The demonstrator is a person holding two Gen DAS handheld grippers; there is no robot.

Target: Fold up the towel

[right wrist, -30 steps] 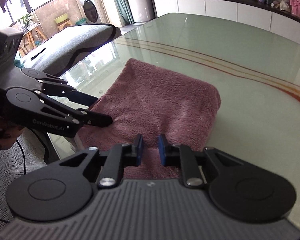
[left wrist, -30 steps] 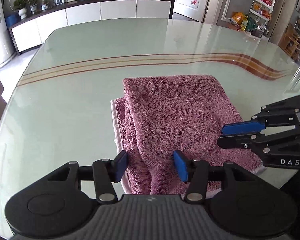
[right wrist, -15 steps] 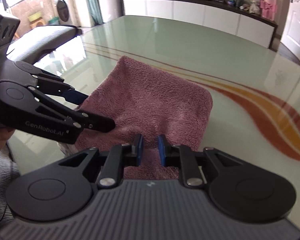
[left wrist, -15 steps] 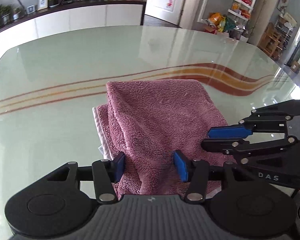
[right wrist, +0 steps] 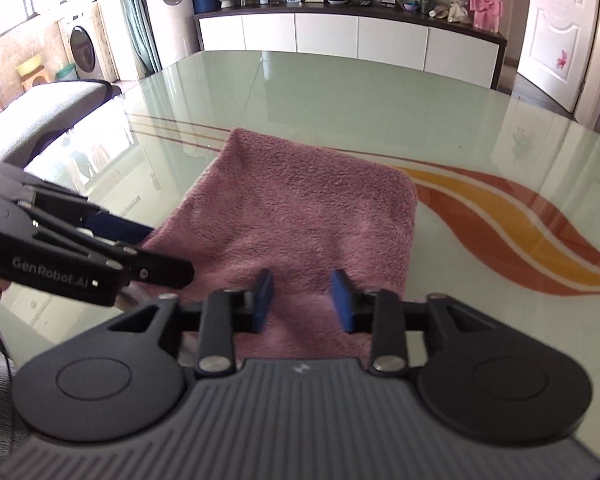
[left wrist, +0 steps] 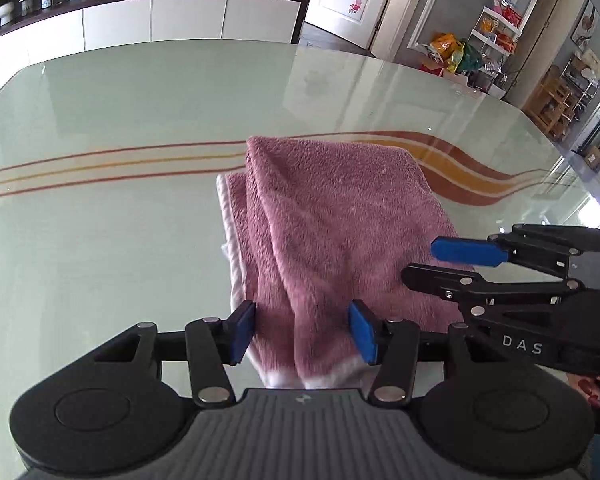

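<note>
Pink towel folded, flat on glass worktop, near edge closest to both cameras; red and yellow-orange stripes in the glass pass under its far end.

Writing: "DAS" in pale letters on side of right gripper, readable in left wrist view only. "GenRobot.AI" on side of left gripper, readable in right wrist view only.

Left gripper, own view: blue fingers spread, towel's near hem between them, left one about level with towel's side edge; contact not clear enough to call. No pinch seen.

Right gripper, own view: blue fingers apart, having just been opening; towel lies beneath and between, not squeezed.

Left wrist view only: white trim along towel's left edge and near hem, lower layer poking out on left side, wire shelving with packets at far right, fingertips of a hand at right gripper's handle.

Right wrist view only: towel's right folded edge clean and straight, washing machine and upholstered seat at left, white door with pink motif at right. Sideboard with plants, frames and pink bow-topped box, seen in both.
</note>
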